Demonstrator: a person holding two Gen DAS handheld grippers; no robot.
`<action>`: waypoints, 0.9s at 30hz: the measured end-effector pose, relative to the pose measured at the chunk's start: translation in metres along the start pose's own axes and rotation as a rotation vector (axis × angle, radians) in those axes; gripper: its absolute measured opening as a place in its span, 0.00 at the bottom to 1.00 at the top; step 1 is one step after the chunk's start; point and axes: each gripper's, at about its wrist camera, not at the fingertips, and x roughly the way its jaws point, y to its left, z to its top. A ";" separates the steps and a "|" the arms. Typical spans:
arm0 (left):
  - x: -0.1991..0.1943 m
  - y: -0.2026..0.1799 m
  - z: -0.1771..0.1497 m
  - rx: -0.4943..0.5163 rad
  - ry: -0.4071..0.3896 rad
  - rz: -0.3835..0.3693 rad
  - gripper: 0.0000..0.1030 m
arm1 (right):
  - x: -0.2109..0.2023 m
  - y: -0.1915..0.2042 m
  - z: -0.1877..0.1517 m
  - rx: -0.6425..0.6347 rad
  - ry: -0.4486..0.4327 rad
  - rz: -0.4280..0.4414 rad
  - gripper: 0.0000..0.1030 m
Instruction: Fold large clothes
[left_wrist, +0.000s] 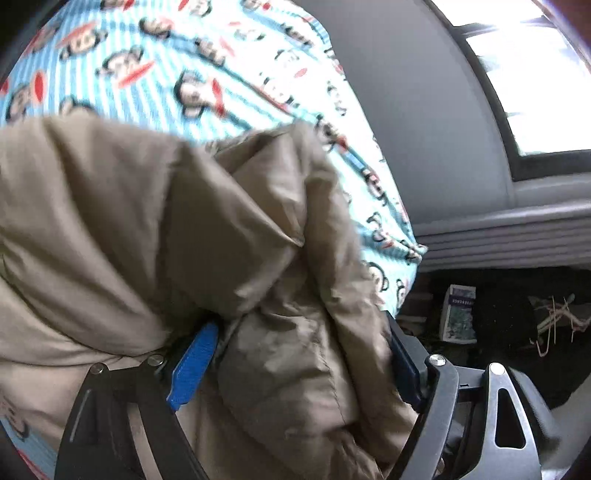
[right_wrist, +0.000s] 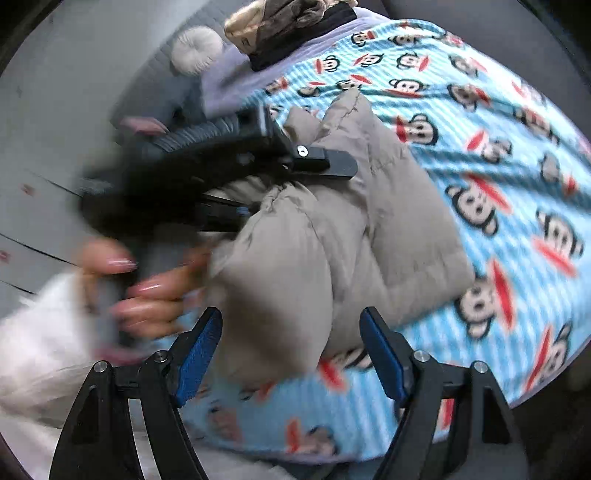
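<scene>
Tan puffer jacket (right_wrist: 354, 229) bunched on the monkey-print blanket (right_wrist: 498, 155), both grippers open around it.

The left gripper (left_wrist: 295, 354) stands wide, a thick fold of the jacket lying between its blue pads — whether they press on it cannot be told; the right gripper (right_wrist: 291, 350) is parted, the jacket's near edge hanging between its pads without touching. A hand (right_wrist: 147, 291) in a white sleeve grips the left tool, angled down over the quilted, creased fabric.
</scene>
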 end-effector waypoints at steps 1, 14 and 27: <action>-0.019 -0.007 -0.004 0.042 -0.048 0.021 0.81 | 0.004 0.004 0.004 -0.010 -0.013 -0.050 0.18; -0.017 0.033 0.015 0.166 -0.342 0.593 0.81 | 0.009 -0.065 -0.021 0.265 -0.003 -0.034 0.12; 0.090 0.005 0.074 0.237 -0.295 0.662 0.81 | 0.037 -0.151 -0.031 0.505 0.021 0.061 0.19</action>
